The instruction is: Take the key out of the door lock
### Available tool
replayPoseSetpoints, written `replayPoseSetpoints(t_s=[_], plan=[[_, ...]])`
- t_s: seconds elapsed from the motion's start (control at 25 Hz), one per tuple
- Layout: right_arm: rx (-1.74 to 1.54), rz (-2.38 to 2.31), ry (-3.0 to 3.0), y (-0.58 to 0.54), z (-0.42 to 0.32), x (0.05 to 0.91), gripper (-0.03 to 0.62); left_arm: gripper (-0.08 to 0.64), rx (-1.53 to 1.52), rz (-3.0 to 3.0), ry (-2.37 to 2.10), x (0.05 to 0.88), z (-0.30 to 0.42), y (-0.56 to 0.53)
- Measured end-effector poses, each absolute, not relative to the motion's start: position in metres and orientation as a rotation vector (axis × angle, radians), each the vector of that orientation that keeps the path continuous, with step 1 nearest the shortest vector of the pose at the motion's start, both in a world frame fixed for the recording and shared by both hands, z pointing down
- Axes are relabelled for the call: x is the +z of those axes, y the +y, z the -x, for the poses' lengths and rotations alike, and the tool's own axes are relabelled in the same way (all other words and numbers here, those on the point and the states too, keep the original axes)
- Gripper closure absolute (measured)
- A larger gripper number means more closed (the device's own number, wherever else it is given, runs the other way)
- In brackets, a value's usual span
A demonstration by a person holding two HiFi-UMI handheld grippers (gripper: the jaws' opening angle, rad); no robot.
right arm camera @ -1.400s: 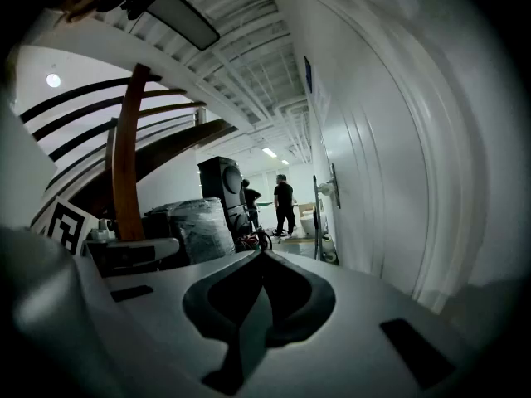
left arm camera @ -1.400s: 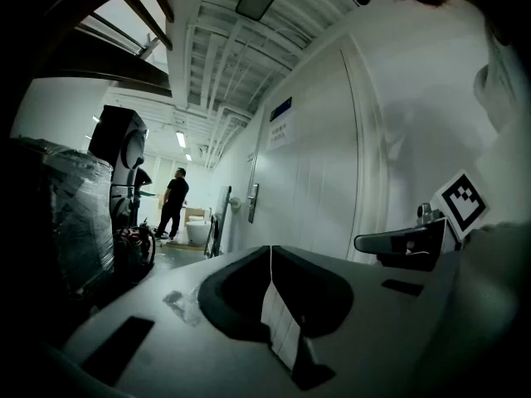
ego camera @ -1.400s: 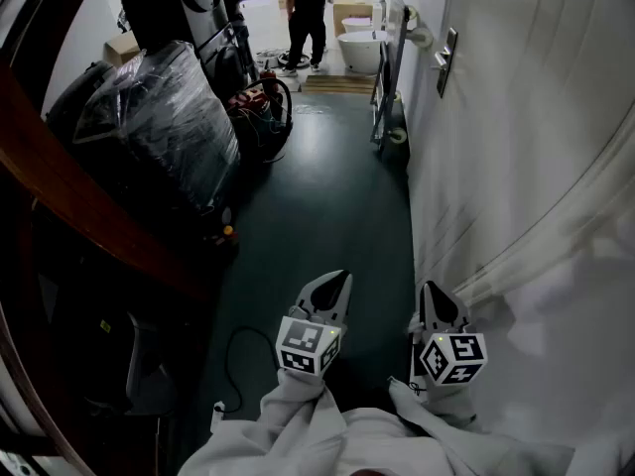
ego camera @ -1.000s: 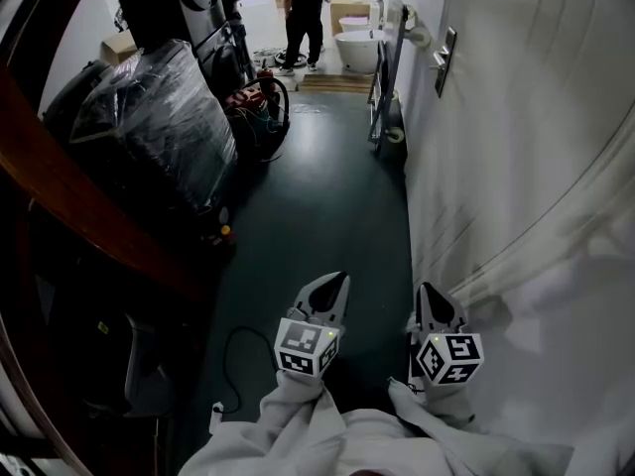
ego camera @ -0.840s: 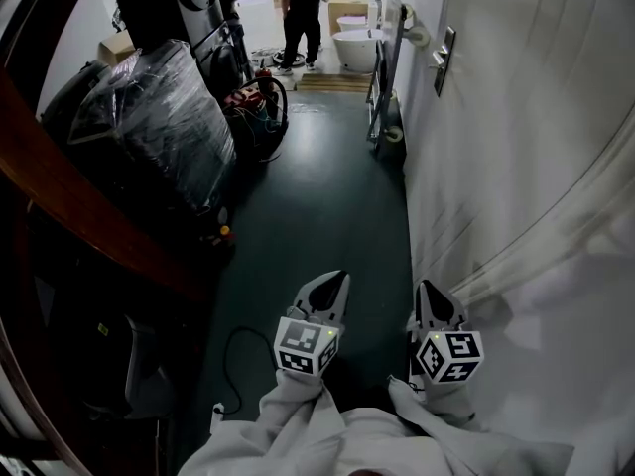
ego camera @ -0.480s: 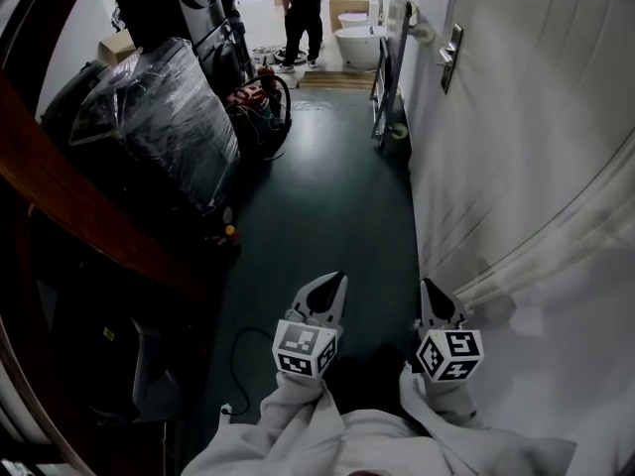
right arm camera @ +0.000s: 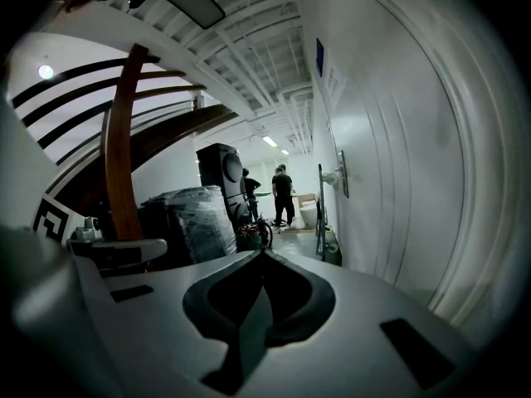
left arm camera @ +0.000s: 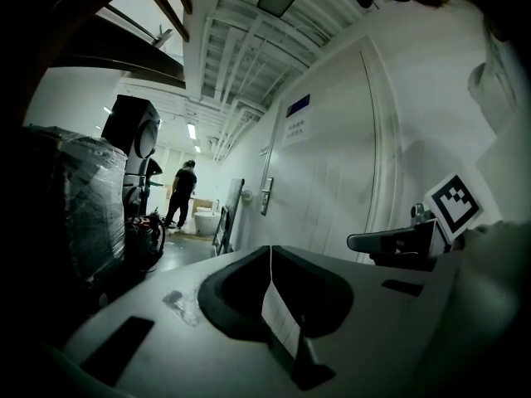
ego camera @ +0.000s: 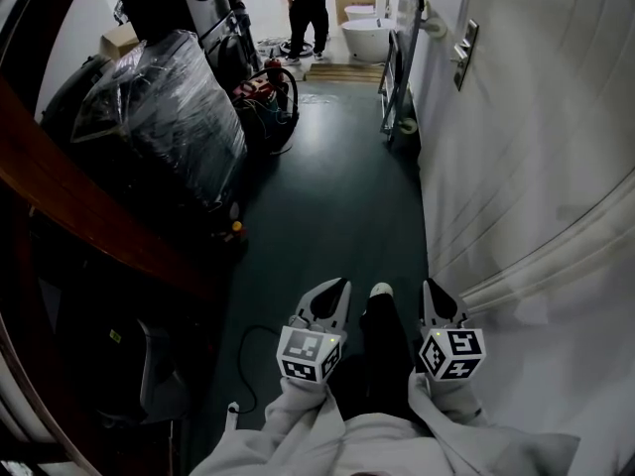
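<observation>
A white door (ego camera: pixel 536 117) runs along the right of the corridor. Its metal lock plate with lever handle (ego camera: pixel 463 53) is far ahead of both grippers and also shows small as the handle (left arm camera: pixel 265 196) and the handle (right arm camera: pixel 341 175). No key can be made out at this distance. My left gripper (ego camera: pixel 335 288) is low in the head view, shut and empty, its tips meeting (left arm camera: pixel 270 247). The right gripper (ego camera: pixel 434 288) is level with it near the door, its jaws together and empty (right arm camera: pixel 263 253).
A plastic-wrapped bundle (ego camera: pixel 169 107) and a dark wooden stair beam (ego camera: pixel 89 216) crowd the left side. A framed panel (ego camera: pixel 402 67) leans on the right wall. A person (ego camera: pixel 310 8) stands by a bathtub (ego camera: pixel 367 38) at the far end. A cable (ego camera: pixel 248 365) lies on the dark floor.
Both grippers have advanced along the corridor toward the door handle, which sits further right in the head view. A dark trouser leg and shoe have stepped in between the grippers.
</observation>
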State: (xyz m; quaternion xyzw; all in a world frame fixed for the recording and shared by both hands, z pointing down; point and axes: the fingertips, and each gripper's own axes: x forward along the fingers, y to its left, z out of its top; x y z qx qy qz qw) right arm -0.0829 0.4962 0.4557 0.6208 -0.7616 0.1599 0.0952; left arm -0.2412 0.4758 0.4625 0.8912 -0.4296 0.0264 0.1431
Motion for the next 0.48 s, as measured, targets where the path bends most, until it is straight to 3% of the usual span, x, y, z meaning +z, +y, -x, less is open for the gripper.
replayPoseSetpoints(t_s=[0.48], plan=[[0.487,-1.826,-2.252,0.460,0.074,0.466,0.540,0.543,0.071,-2.564,-1.225,0.473,0.229,0.437]])
